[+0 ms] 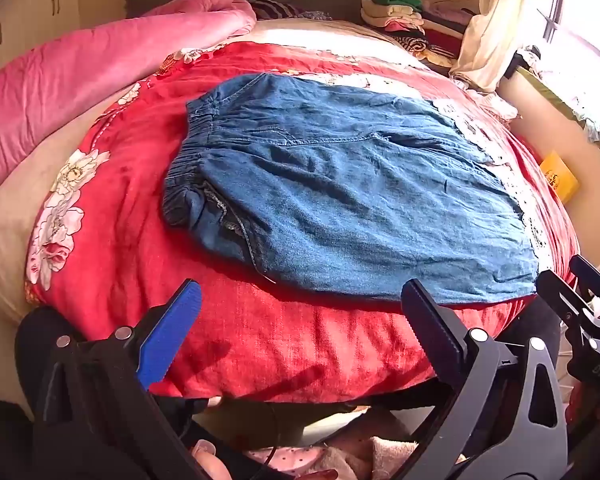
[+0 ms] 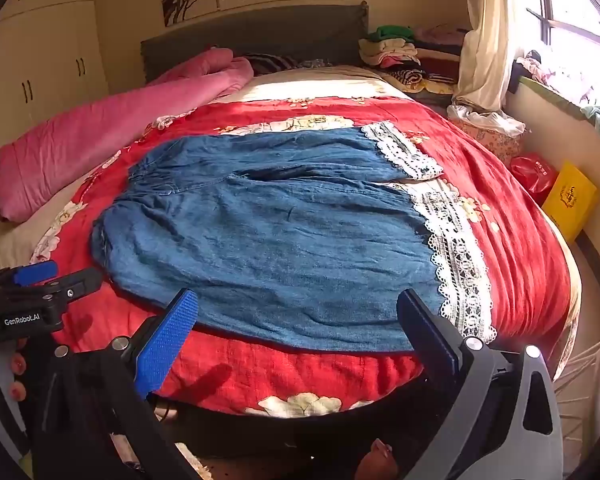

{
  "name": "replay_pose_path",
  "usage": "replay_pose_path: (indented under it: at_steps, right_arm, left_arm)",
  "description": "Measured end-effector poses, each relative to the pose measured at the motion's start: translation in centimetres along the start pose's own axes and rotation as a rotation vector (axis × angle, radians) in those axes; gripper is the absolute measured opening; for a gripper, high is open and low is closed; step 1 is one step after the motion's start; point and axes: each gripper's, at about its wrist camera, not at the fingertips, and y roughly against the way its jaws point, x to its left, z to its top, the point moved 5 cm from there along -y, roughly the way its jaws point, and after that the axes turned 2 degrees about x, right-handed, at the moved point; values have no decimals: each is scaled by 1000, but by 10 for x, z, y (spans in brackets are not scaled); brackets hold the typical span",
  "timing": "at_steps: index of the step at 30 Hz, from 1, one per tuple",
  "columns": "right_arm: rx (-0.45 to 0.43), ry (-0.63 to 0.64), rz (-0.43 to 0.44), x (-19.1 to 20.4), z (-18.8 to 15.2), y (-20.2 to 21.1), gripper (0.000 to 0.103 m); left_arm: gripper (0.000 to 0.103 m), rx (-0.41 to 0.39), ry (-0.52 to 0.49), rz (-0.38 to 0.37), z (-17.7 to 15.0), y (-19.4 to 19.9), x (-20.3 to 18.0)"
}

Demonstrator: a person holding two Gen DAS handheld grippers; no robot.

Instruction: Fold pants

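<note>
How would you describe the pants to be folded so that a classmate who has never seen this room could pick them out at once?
Start at the bed, covered by a red floral blanket. Spread flat in the middle of that blanket lie the pants, waistband toward the rolled pink quilt. They are the only blue denim piece, with white lace trim along the leg hems.

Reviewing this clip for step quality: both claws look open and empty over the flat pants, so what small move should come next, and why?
Probably lower the right claw onto the near lace-trimmed hem and close on it. The denim pants lie flat and unfolded on the red bedspread, and the left claw hovers open near the near edge, holding nothing.
</note>
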Motion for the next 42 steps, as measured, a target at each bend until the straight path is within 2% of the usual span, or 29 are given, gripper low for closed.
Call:
replay_pose_path:
  at_steps: [28, 34, 42]
  right_arm:
    - [2, 15, -10, 0, 5, -2, 99]
    - [7, -1, 9, 1, 4, -4, 99]
    - [16, 68, -2, 5, 21, -21, 99]
  left_arm:
    - [94, -1, -5, -2, 2, -2, -1]
    - [94, -2, -4, -2, 3, -2, -1]
    - [94, -2, 9, 3, 20, -10, 11]
